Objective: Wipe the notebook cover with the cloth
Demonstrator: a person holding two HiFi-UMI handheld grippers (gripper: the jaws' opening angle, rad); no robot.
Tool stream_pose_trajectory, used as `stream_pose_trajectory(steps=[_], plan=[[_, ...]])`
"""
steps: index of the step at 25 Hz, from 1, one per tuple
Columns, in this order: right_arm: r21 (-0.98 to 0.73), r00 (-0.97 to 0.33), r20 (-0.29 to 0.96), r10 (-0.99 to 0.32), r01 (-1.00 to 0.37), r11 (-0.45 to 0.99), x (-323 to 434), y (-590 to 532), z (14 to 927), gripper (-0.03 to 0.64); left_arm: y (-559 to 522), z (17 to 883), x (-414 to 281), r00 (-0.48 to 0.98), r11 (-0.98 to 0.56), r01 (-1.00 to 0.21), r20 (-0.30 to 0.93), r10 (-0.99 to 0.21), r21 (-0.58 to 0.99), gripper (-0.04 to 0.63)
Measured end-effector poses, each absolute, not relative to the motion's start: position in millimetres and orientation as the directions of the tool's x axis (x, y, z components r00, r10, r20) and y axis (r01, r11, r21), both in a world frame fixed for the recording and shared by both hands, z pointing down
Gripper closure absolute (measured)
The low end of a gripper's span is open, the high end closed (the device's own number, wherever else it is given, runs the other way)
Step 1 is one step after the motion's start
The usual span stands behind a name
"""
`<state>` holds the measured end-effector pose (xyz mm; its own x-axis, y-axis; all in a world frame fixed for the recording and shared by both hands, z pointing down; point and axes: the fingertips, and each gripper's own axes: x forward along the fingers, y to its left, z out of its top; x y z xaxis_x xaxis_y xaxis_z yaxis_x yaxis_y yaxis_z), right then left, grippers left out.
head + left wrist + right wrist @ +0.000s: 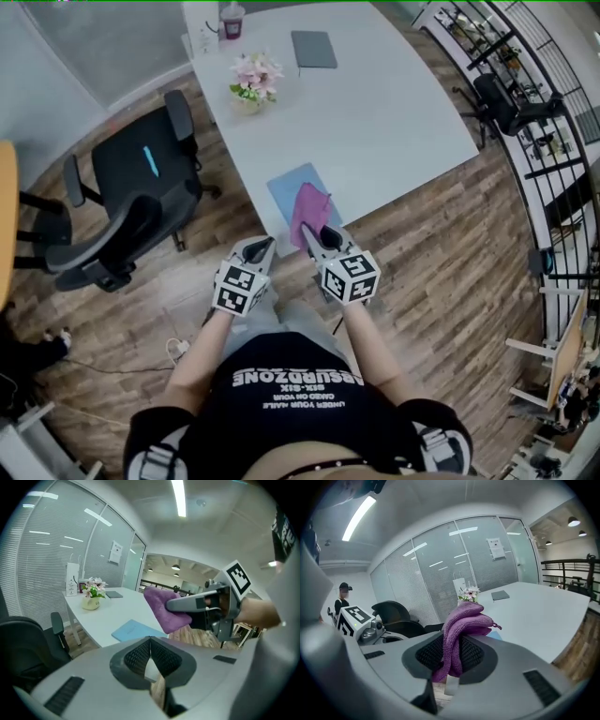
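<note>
Both forearms reach forward from the person's body, side by side, in the lower middle of the head view. The right claw (450, 658) is closed tight on a purple cloth (465, 620), which stands up bunched from between the jaws. The cloth is raised over the near edge of the white surface (375, 122), above the light blue notebook (286, 192) that lies flat there, and does not touch it. The left claw (151, 653) is just beside the right one, over the wooden floor (441, 253). Its jaws are together with nothing between them.
</note>
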<state>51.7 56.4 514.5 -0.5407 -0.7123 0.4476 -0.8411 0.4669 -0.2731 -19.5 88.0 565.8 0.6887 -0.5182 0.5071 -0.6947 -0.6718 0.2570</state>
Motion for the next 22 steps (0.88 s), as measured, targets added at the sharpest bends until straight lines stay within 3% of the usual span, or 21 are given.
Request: stream_pose_trajectory(steps=[9,22], plan=[[-0.253,-0.517,0.534,-0.669,-0.853,0.457,45,-21,541,0.529,40,589,-5,0.713,-0.687,-0.661,0.539,-0.449,0.302,0.578],[-0.276,-0.590,0.688,-0.422,-0.751,0.600,21,-81,624,0.529,7,654,27,0.661,-0.685,-0.656,0.679,-0.320,0.316,0.578]])
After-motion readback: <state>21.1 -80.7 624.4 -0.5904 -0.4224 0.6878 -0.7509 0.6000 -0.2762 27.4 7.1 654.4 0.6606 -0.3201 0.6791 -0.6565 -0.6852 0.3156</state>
